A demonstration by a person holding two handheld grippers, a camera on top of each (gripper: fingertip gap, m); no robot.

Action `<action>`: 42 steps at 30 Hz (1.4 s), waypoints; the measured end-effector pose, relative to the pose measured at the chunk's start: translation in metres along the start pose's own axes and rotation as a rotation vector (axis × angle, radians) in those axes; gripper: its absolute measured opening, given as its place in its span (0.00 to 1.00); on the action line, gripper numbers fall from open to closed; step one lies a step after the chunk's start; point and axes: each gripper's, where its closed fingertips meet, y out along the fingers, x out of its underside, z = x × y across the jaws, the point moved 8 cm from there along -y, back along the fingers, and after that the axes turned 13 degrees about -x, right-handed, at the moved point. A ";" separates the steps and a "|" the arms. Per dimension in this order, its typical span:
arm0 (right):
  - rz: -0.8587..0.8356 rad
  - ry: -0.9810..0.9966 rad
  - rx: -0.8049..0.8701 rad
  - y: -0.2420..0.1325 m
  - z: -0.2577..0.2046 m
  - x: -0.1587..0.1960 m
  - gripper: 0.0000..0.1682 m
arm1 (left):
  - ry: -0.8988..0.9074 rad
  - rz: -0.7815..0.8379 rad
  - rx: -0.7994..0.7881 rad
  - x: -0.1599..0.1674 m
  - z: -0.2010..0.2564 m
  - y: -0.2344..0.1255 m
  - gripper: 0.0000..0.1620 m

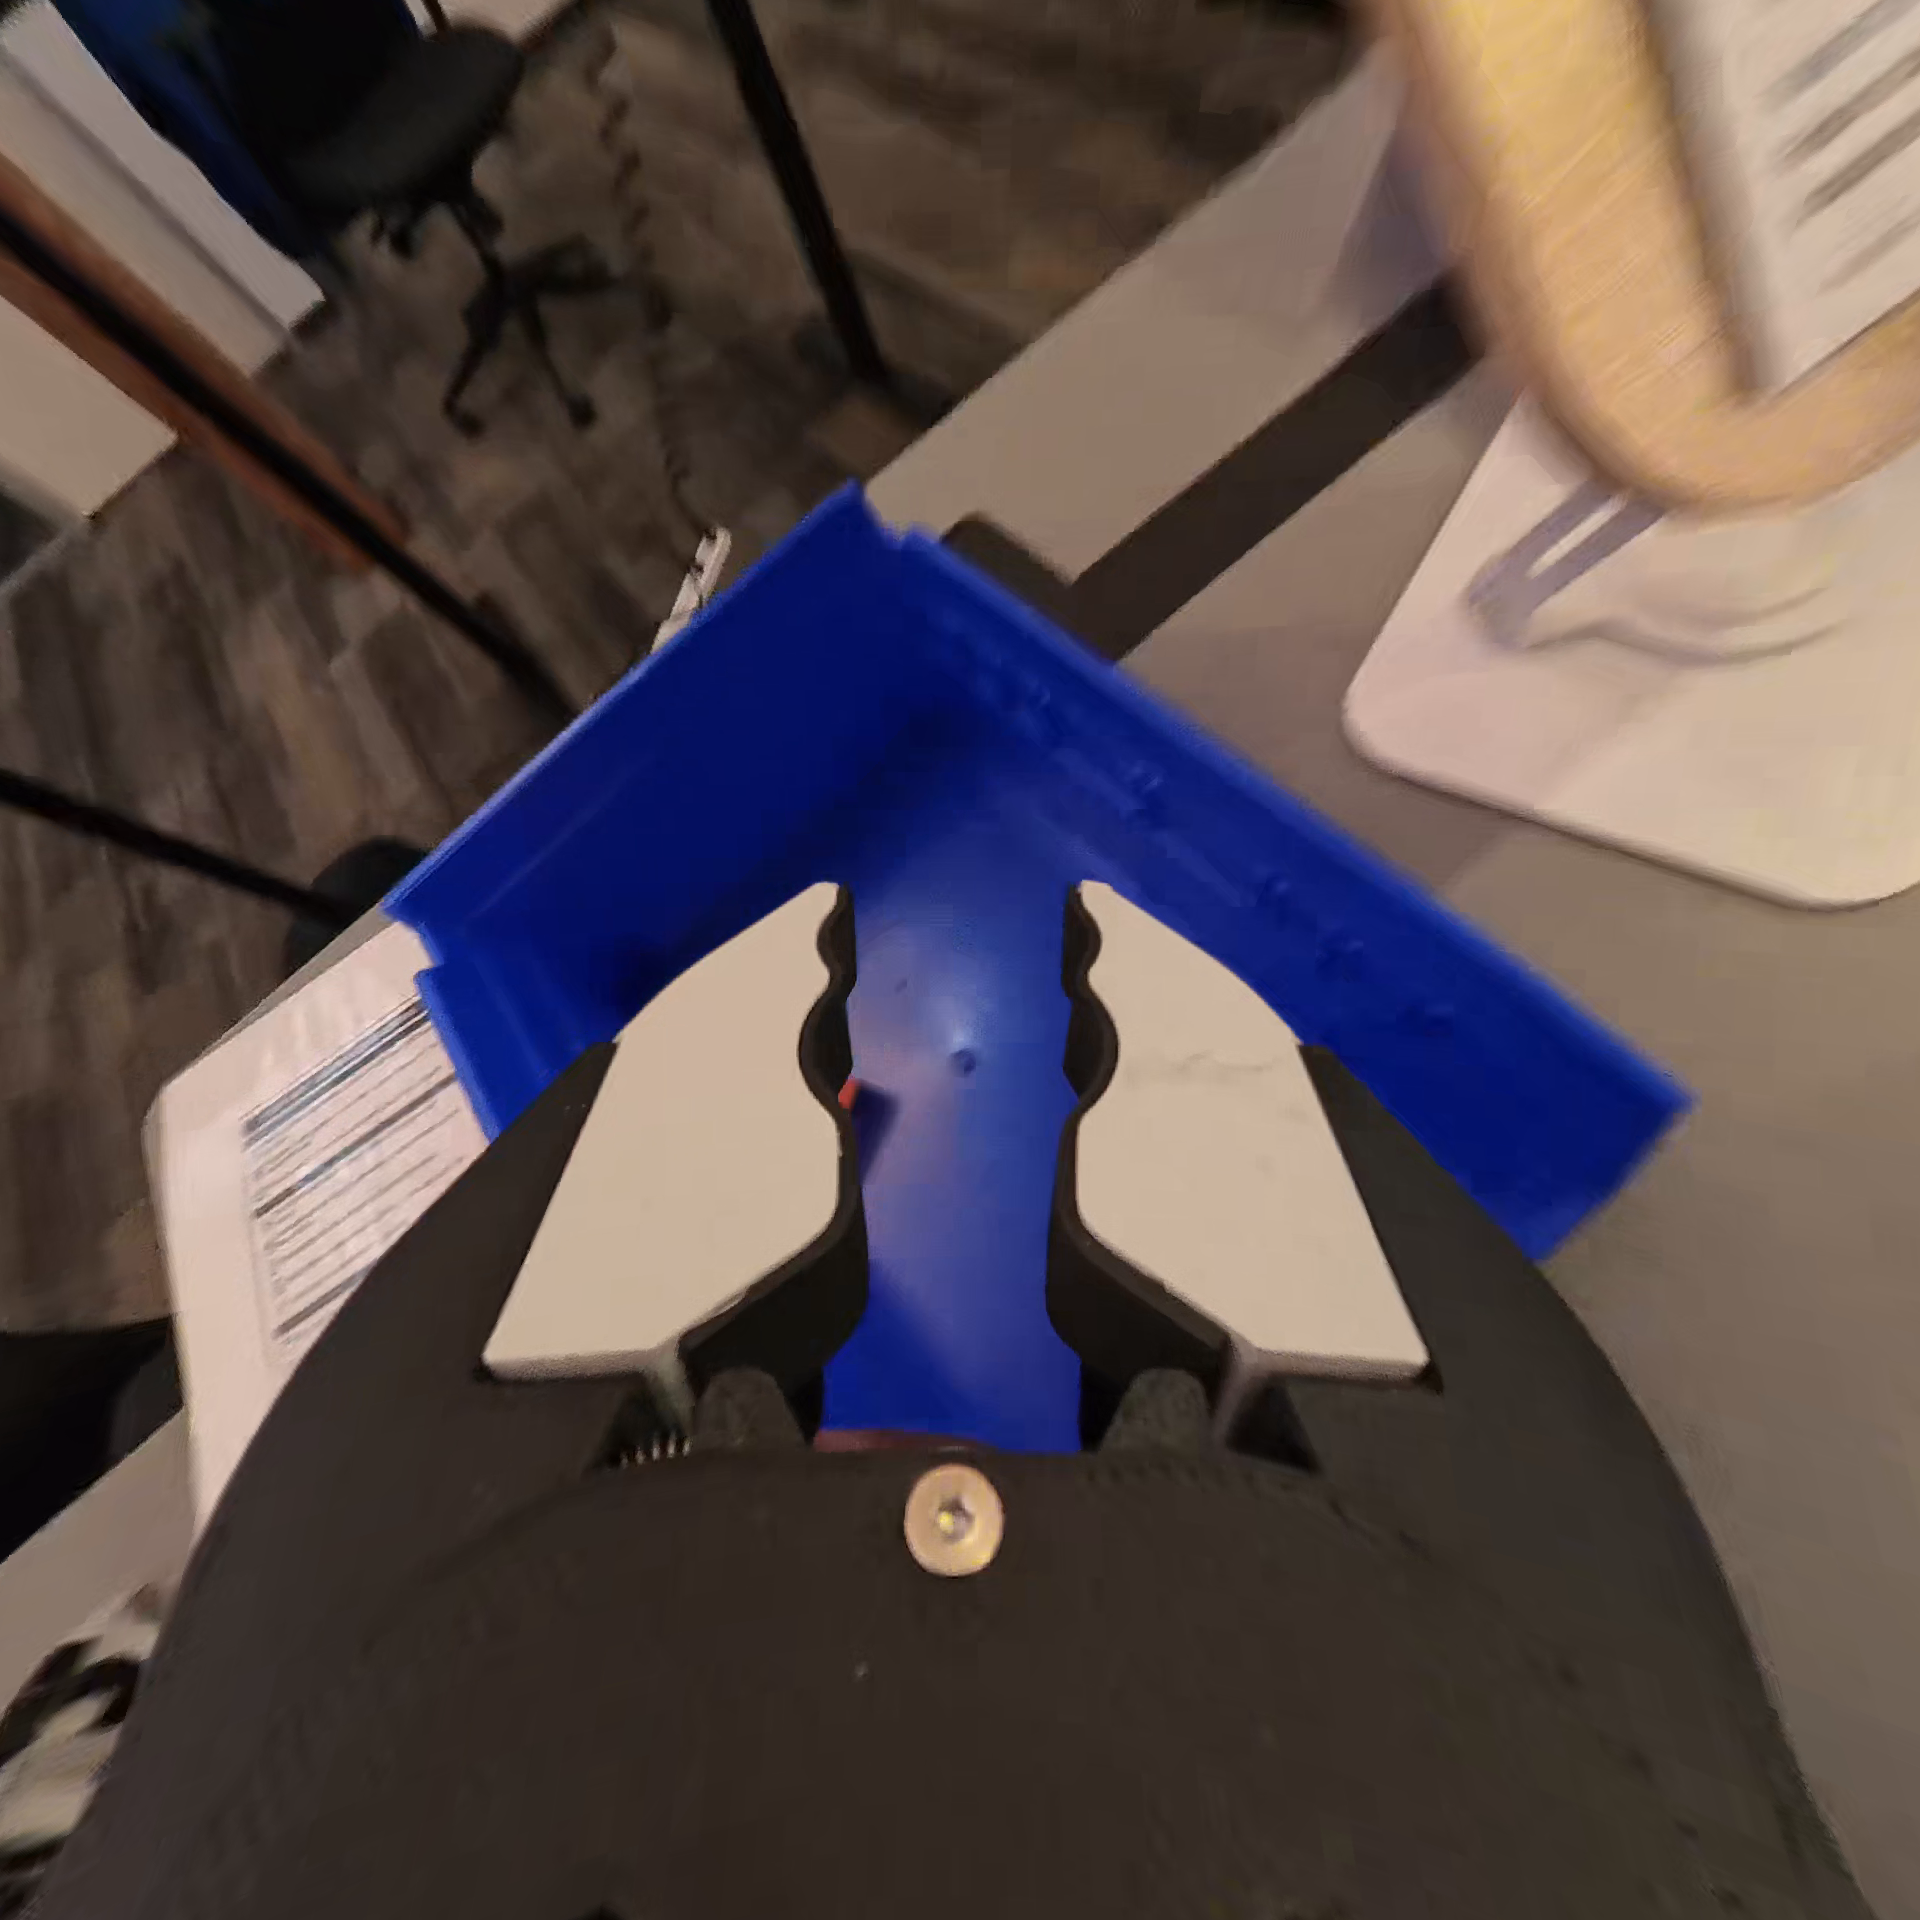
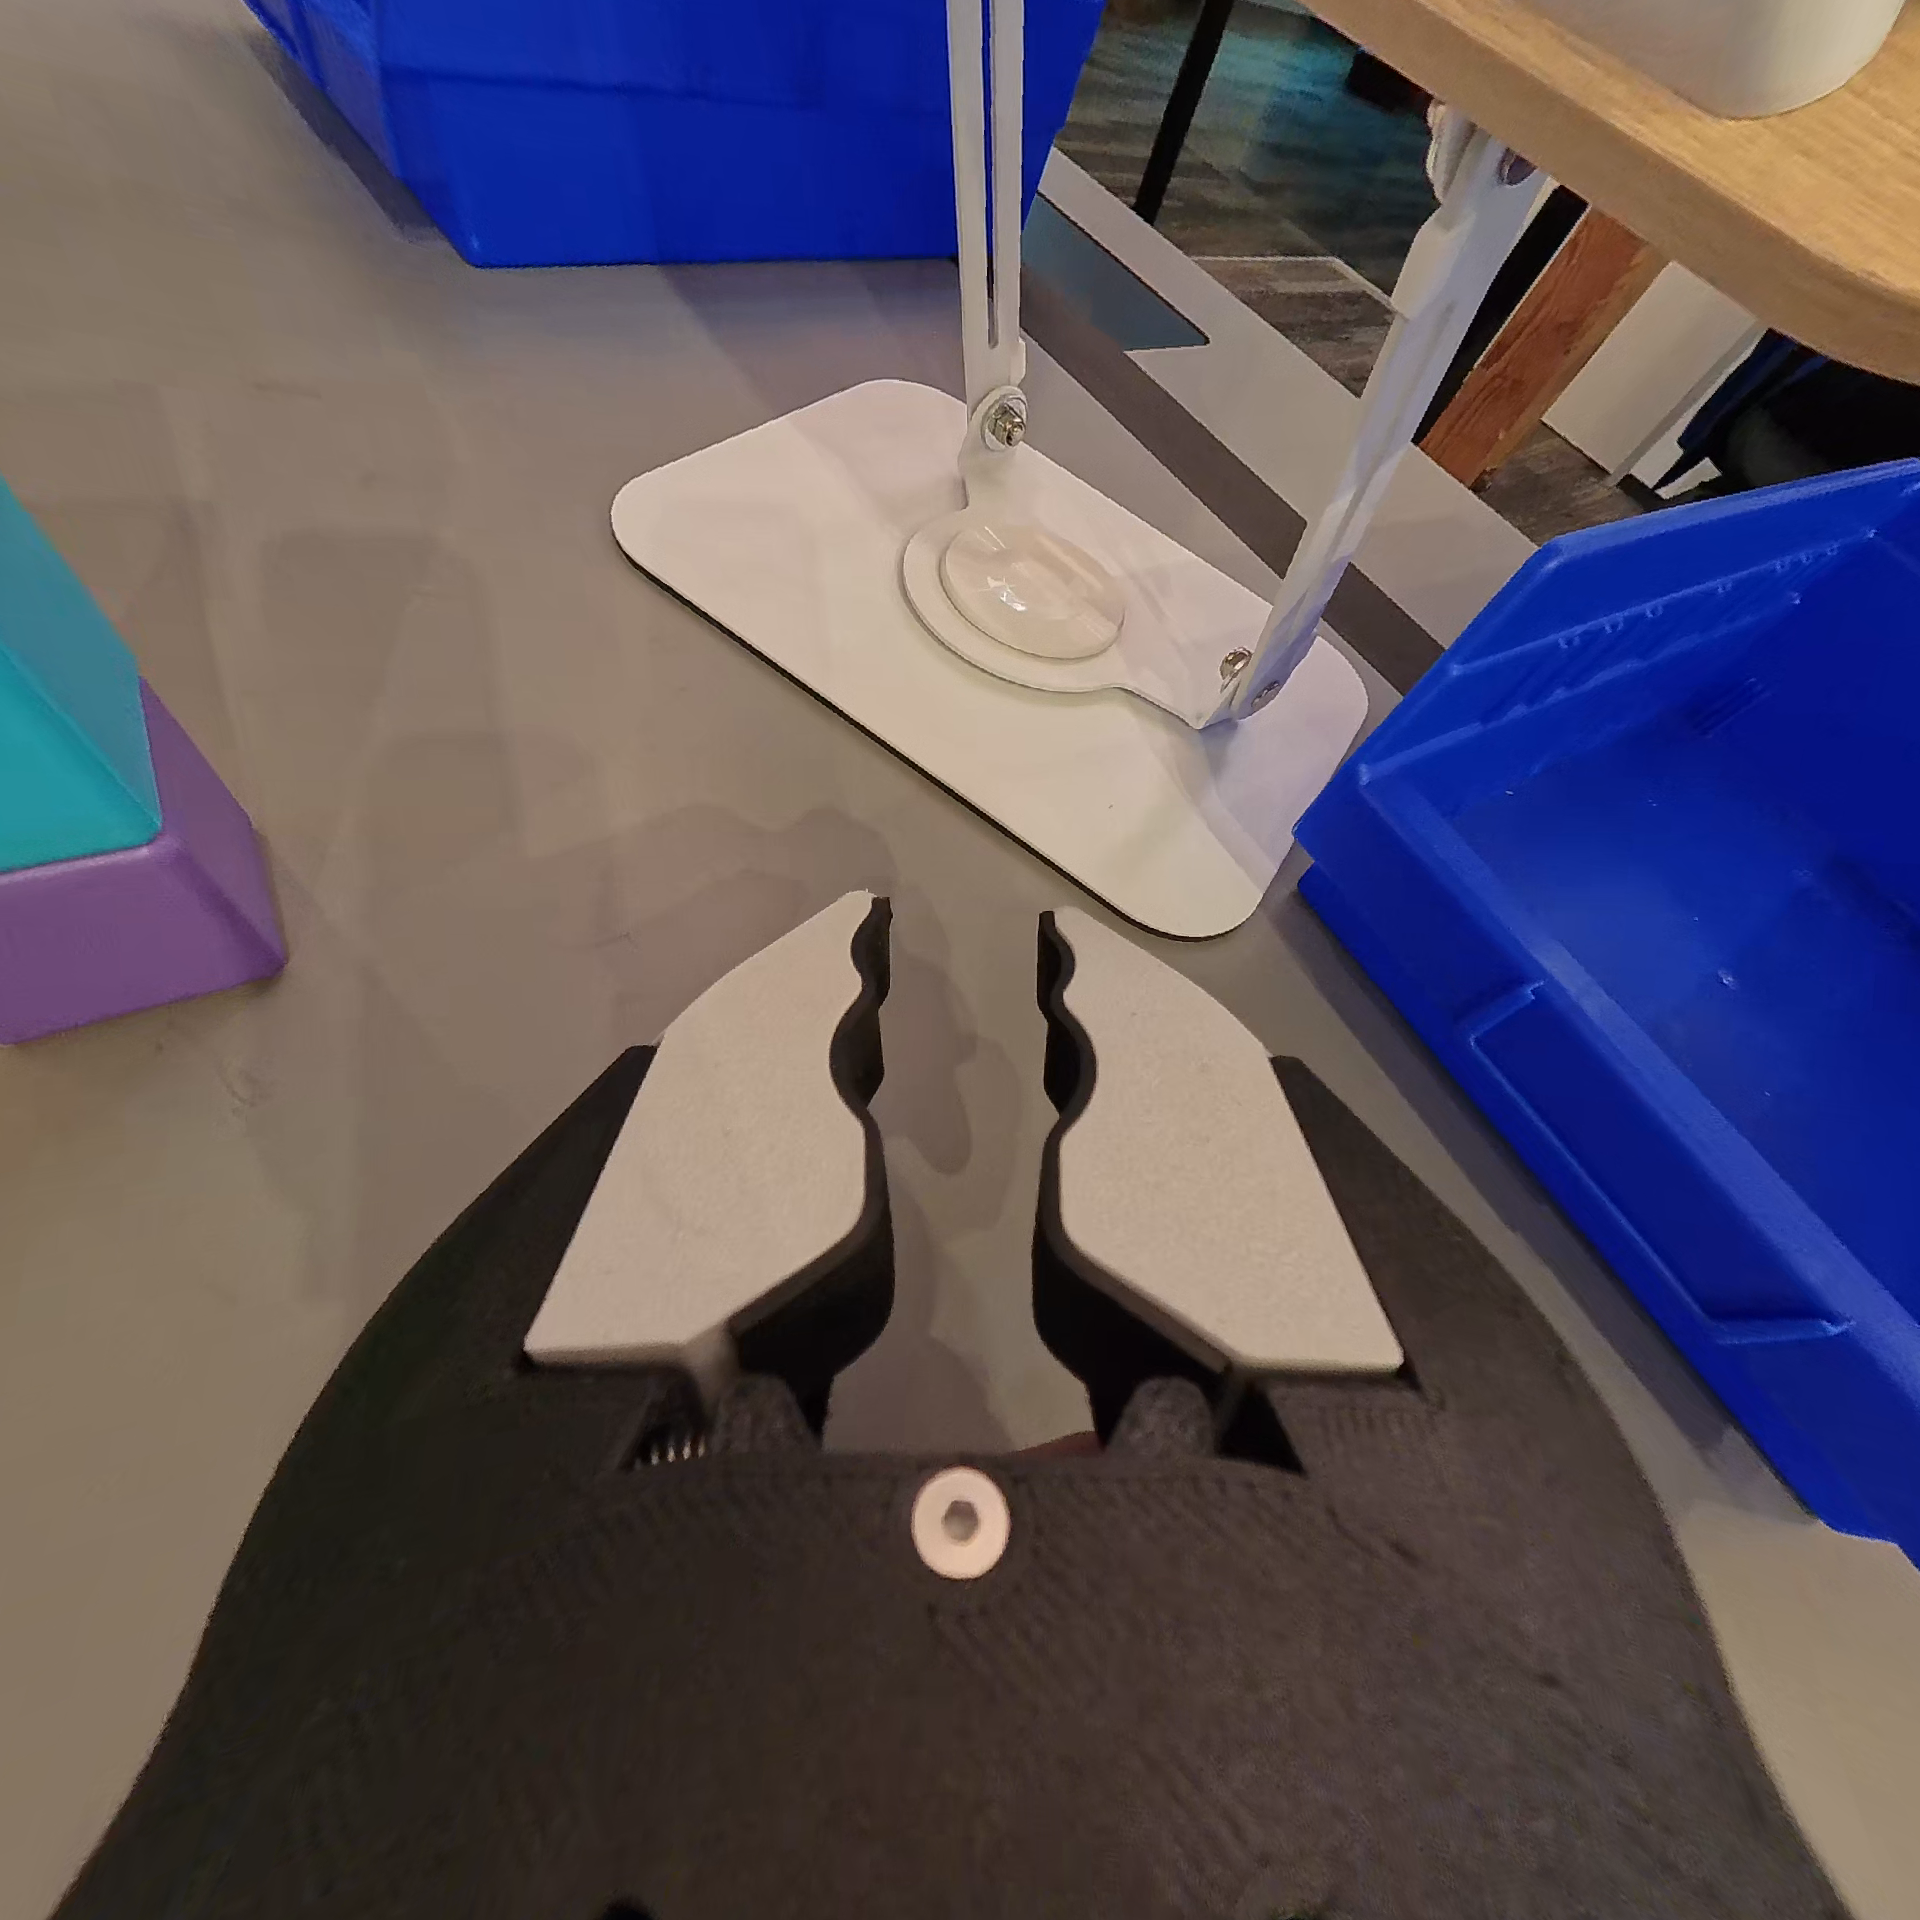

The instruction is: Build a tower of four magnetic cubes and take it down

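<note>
In the left wrist view my left gripper (image 1: 958,899) is open and points down into a blue bin (image 1: 727,790) at the table's corner. The bin's floor shows between the fingers. A small red and dark sliver (image 1: 854,1097) shows beside the left finger; the blur hides what it is. In the right wrist view my right gripper (image 2: 964,914) is open and empty above the grey table (image 2: 436,623). A teal cube (image 2: 62,727) sits on a purple cube (image 2: 135,925) at the left edge, apart from the gripper.
A white stand base (image 2: 831,582) with two thin arms lies ahead of the right gripper; it also shows in the left wrist view (image 1: 1662,748). Blue bins stand at the right (image 2: 1662,883) and far back (image 2: 675,135). A printed sheet (image 1: 332,1122) lies left of the bin. The table edge runs behind the bin. Some 40 cm of space lies between my two pairs of fingers.
</note>
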 end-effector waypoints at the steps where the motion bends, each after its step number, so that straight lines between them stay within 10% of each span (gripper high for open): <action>1: 0.001 0.000 0.000 0.000 0.000 0.000 0.16 | 0.057 -0.056 0.000 0.005 -0.006 0.010 0.25; 10: -0.001 -0.004 -0.011 0.000 -0.001 0.000 0.17 | 0.657 -0.462 0.107 0.034 -0.040 0.075 0.29; 26: -0.004 -0.014 -0.024 0.001 -0.002 0.000 0.17 | 0.728 -0.849 0.225 0.071 -0.035 0.142 0.33; 33: -0.014 -0.025 -0.023 0.002 -0.004 0.000 0.17 | 0.660 -0.669 0.214 0.053 -0.035 0.124 0.32; 42: -0.019 -0.030 -0.019 0.002 -0.004 0.000 0.17 | 0.405 -0.148 0.267 -0.002 -0.013 0.012 0.32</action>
